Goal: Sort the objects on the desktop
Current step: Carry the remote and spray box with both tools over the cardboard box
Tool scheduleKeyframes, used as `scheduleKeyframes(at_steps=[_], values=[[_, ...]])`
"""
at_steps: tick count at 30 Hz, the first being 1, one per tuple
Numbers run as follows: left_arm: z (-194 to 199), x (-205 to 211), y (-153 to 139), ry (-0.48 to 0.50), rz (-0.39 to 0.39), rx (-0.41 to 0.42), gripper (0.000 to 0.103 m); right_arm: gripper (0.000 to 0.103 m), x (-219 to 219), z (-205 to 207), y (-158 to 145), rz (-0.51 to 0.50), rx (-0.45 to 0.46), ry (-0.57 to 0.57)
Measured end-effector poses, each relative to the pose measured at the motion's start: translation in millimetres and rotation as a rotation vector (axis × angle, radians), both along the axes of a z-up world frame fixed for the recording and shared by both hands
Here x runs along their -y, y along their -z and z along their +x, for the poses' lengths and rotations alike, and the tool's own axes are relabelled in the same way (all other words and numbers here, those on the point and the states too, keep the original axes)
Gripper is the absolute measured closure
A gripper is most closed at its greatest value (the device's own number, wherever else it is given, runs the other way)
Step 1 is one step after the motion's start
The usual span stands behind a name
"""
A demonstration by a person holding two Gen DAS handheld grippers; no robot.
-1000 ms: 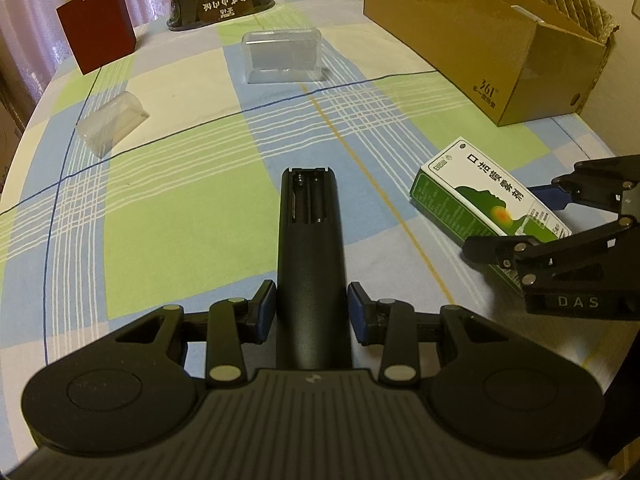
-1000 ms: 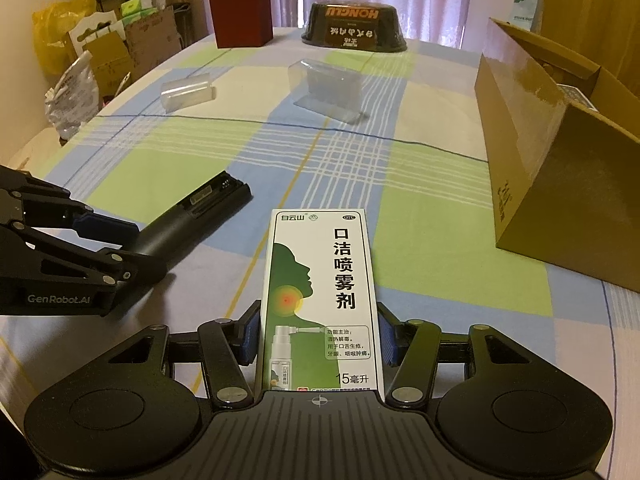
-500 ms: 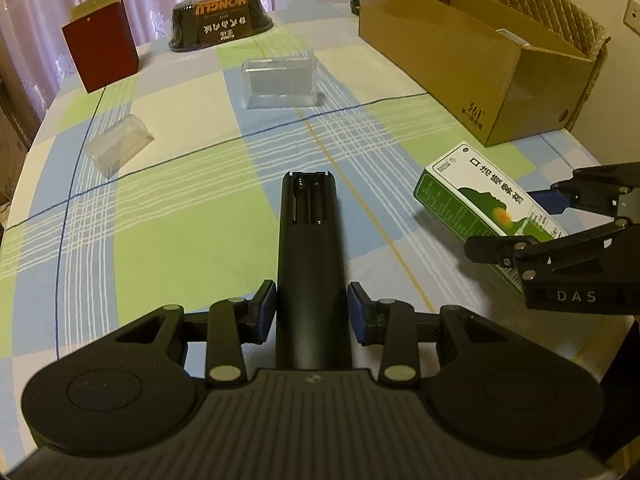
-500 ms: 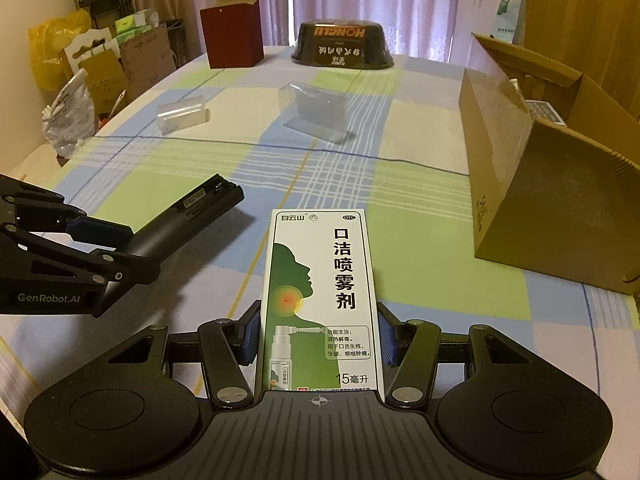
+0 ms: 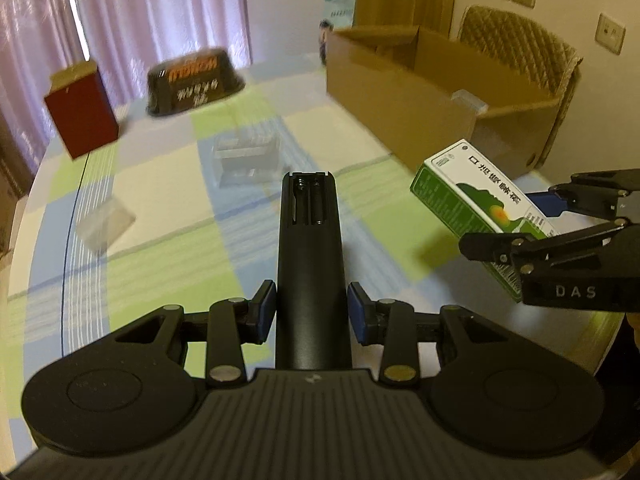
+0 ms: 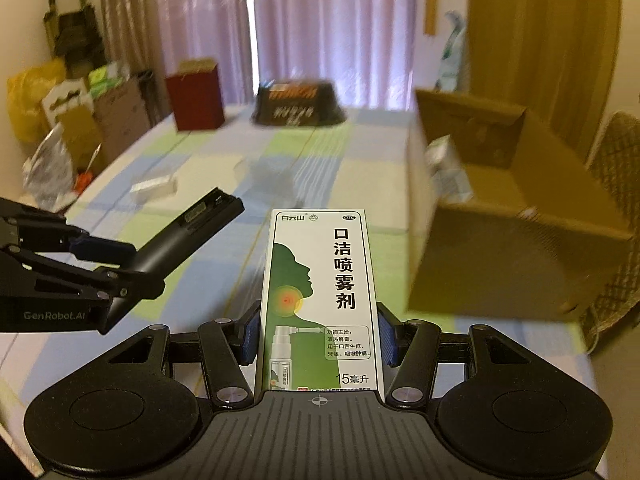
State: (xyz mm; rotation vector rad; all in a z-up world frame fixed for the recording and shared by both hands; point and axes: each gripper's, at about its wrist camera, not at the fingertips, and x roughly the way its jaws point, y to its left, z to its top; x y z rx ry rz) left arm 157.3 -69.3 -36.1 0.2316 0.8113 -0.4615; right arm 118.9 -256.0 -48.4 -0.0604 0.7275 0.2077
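Left tool (image 5: 312,308) clamps a long matte-black remote (image 5: 310,256), battery bay exposed, jutting forward; right tool (image 6: 318,338) grips a glossy green-white carton (image 6: 320,292) upright between pads, both above checked surface (image 5: 160,264).

left hand-held gripper (image 5: 311,312) clamping black remote (image 5: 310,264)

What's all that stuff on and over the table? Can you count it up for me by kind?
Cardboard and paper boxes: 3, the big brown carton, the red box, the green and white spray box held up
Clear plastic boxes: 2, and
Black remote, held up: 1
Dark bowl-shaped container: 1
Total: 7
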Motion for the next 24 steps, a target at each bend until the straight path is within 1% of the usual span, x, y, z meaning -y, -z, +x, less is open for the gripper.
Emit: scheduleKeyframes(at_steps=[4,8,12,16,21,24], values=[[11.8,24.3,-27.0,0.040,-0.027,0.054,0.070,0.049,27.5,11.2,-29.0,0.007,0.051,0.059],[27.2,57.0,-54.6,0.093,-0.060,0.105,0.070,0.049,58.5,26.1,-57.9,0.005,0.103,0.120],[43.6,93.9,-74.9,0.145,-0.094,0.138,0.070,0.049,89.1,43.6,-76.1,-0.007,0.131,0.163],[61.0,129.3,-81.9,0.180,-0.120,0.144,0.070,0.049,117.3,61.3,-82.0,-0.010,0.130,0.198],[81.0,168.8,-76.9,0.217,-0.127,0.129,0.070,0.048,141.5,78.7,-78.9,-0.020,0.115,0.220],[89.5,184.1,-72.6,0.230,-0.122,0.124,0.070,0.049,154.2,84.9,-73.1,-0.017,0.100,0.229]])
